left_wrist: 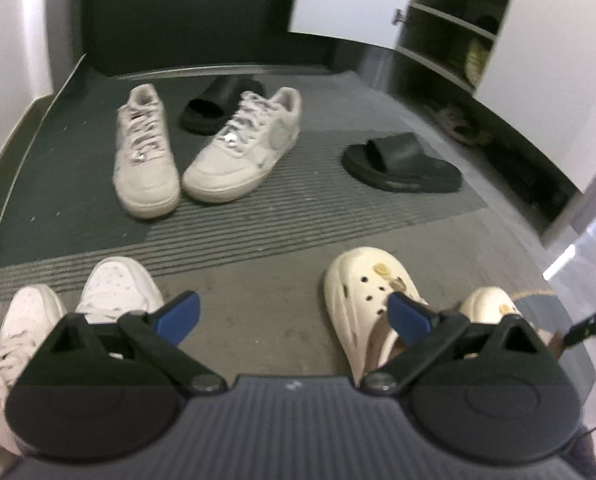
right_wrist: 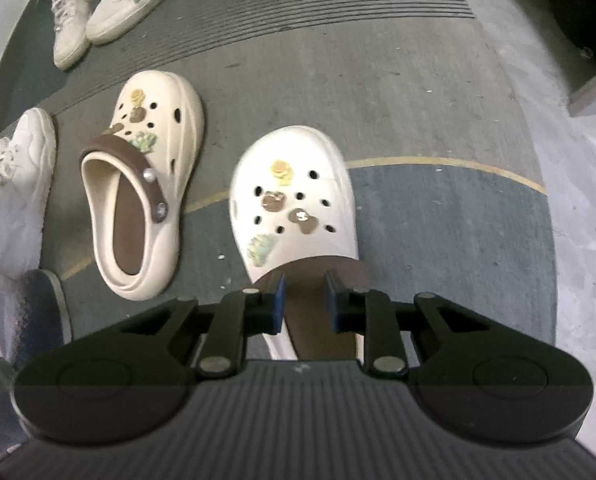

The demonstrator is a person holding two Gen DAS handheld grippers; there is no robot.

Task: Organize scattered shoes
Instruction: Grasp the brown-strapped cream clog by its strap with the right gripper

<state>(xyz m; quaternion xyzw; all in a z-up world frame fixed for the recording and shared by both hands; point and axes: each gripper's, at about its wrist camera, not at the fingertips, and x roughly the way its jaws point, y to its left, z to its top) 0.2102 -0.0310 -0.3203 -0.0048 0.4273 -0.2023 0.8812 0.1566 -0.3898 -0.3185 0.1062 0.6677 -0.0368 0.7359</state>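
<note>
While my right claw [right_wrist: 303, 302] hangs over the heel end of the nearer cream foam clog with charms and a brown strap [right_wrist: 294, 200], its blue pads stand a narrow gap apart above the brown footbed, and I cannot tell whether they touch the strap or anything else. My left claw [left_wrist: 294, 318] is spread wide and holds nothing, above bare grey floor [left_wrist: 258, 280]. The matching cream clog [right_wrist: 142, 184] lies just beside the first, angled away, strap forward over its opening. A pair of white lace-up sneakers [left_wrist: 78, 304] lies to the left; two off-white leather sneakers [left_wrist: 202, 148] rest toe to toe on the ribbed dark mat [left_wrist: 258, 224], with two black rubber slides [left_wrist: 402, 164] well apart, one behind the sneakers [left_wrist: 214, 108]. An open shelf unit [left_wrist: 454, 28] stands at right. Risks, as I judge them: the strap pivots, so a pinch on it alone could let the clog swing and drop; soft foam may squirm out of a shallow bite; a swinging clog could knock its mate further askew; motion blur suggests my aim is unsettled.
</note>
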